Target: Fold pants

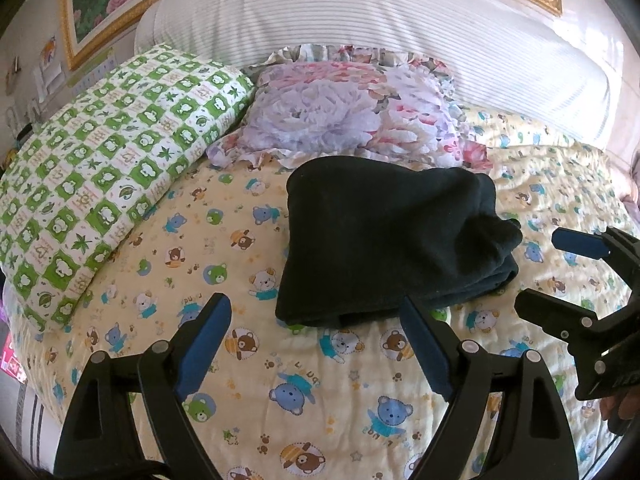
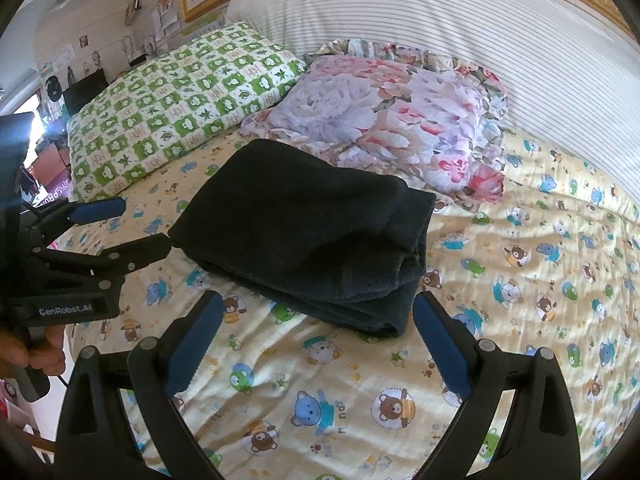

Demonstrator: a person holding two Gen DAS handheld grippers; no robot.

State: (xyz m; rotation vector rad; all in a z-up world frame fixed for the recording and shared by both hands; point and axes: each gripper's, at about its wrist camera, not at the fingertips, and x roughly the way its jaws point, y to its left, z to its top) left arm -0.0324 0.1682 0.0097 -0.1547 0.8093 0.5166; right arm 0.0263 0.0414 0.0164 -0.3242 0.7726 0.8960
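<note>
Dark navy pants (image 1: 388,236) lie folded in a thick stack on the bear-print bedspread (image 1: 280,392), also in the right wrist view (image 2: 304,232). My left gripper (image 1: 316,316) is open and empty, just in front of the stack's near edge; it shows at the left of the right wrist view (image 2: 140,226), near the stack's left corner. My right gripper (image 2: 316,312) is open and empty, just before the stack's near right corner; it shows at the right of the left wrist view (image 1: 540,268), apart from the pants.
A green checked pillow (image 1: 104,172) and a floral pillow (image 1: 344,112) lie behind the pants against a white striped headboard (image 1: 360,12). The bed's left edge (image 1: 24,368) drops off to a cluttered room. Bare bedspread stretches to the right (image 2: 540,264).
</note>
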